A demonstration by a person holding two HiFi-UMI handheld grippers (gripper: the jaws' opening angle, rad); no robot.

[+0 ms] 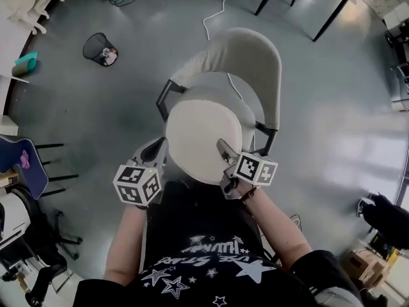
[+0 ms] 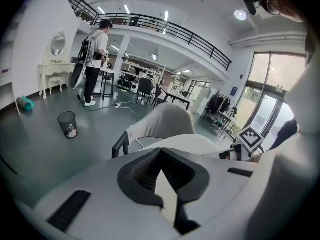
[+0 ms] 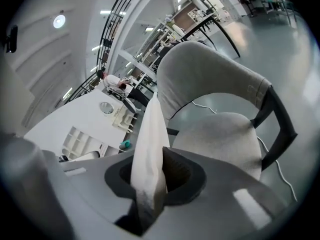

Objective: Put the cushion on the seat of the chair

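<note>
Your left tongs and right tongs are each closed narrow on opposite edges of the round cream cushion. You hold it between them, over the seat of the grey chair just ahead of both tongs. Whether it touches the seat cannot be told.

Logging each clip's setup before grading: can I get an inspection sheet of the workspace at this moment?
Surface: grey floor, glossy; seat bare.
Job's things: round white cushion held over the chair, not yet down.
Clutter: mesh wastebasket on floor.
Grippers: left gripper and right gripper each pinch a cushion edge.
Cables: white cable trails on floor behind chair.
Surroundings: black-legged tables; a person standing far off.
</note>
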